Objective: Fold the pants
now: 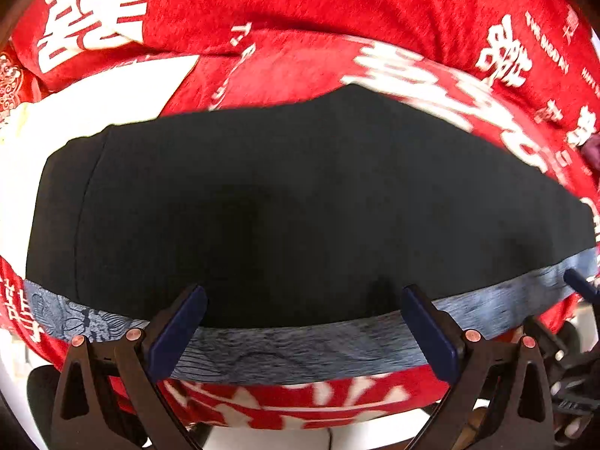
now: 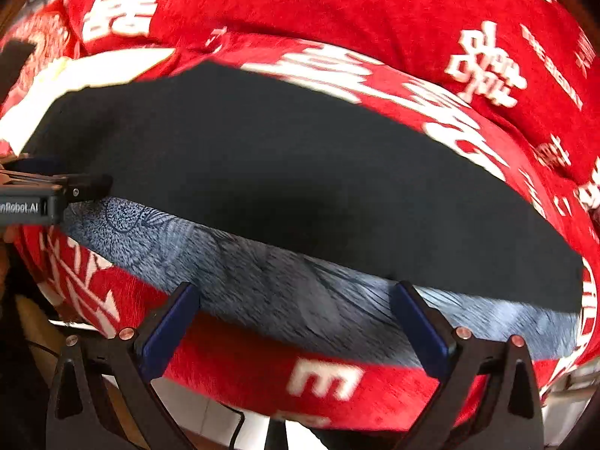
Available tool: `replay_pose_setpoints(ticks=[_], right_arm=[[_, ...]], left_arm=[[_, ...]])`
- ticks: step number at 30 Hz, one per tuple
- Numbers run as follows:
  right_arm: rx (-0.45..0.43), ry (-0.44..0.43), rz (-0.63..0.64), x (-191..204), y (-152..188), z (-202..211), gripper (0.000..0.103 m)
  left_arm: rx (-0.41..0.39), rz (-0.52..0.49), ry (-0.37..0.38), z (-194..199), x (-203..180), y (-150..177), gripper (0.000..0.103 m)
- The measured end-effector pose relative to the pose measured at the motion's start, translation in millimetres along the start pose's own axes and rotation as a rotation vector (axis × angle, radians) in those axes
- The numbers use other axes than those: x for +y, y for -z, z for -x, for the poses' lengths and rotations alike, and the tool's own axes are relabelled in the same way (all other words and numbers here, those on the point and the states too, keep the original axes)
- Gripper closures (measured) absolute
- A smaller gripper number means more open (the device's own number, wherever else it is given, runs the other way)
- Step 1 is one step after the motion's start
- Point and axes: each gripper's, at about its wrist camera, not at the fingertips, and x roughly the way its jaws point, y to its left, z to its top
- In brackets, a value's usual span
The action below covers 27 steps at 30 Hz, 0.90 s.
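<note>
The pants [image 1: 300,195] lie flat as a wide black folded panel, with a blue-grey patterned band [image 1: 300,348] of fabric showing along the near edge. They also fill the right wrist view [image 2: 300,172], where the band [image 2: 281,285] is wider. My left gripper [image 1: 303,330] is open, its blue fingers [image 1: 176,330] just above the near edge of the pants, holding nothing. My right gripper [image 2: 296,326] is open over the patterned band, empty. The left gripper's body [image 2: 45,195] shows at the left edge of the right wrist view.
A red fleece blanket [image 1: 337,3] with white characters covers the surface under and around the pants. A white patch [image 1: 93,97] of the blanket lies far left. The surface's near edge and pale floor [image 2: 210,420] show below, with a dark cable [image 2: 236,431].
</note>
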Motion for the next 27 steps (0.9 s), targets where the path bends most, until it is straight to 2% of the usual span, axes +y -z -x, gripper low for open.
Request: replay_pose_setpoints(ticks=[3, 7, 9, 11, 13, 15, 17, 21, 27], right_arm=[[-0.039, -0.002, -0.162, -49, 17, 21, 0.0], [-0.049, 0.032, -0.387, -120, 43, 40, 0.0], [-0.052, 0.079, -0.451, -147, 53, 50, 0.0], [-0.054, 0.124, -0.482, -167, 57, 58, 0.0], [-0.068, 0.147, -0.516, -183, 63, 65, 0.0], [-0.084, 0.124, -0.579, -203, 69, 69, 0.0], [-0.092, 0.108, -0.632, -215, 79, 71, 0.0], [-0.104, 0.098, -0.659, -223, 91, 73, 0.0], [-0.118, 0.073, -0.595, -217, 72, 58, 0.0]], left_arm=[[-0.016, -0.048, 0.025, 6, -27, -10, 0.0], [-0.038, -0.177, 0.049, 6, -83, -21, 0.0], [-0.036, -0.256, 0.083, 4, -115, -26, 0.0], [-0.025, -0.302, 0.083, -2, -142, -32, 0.0], [0.021, -0.323, 0.078, -15, -169, -42, 0.0], [0.05, -0.302, 0.065, -21, -185, -51, 0.0], [0.05, -0.27, 0.05, -24, -195, -57, 0.0], [0.045, -0.282, 0.017, -28, -208, -61, 0.0], [0.078, -0.292, -0.029, -42, -212, -54, 0.0]])
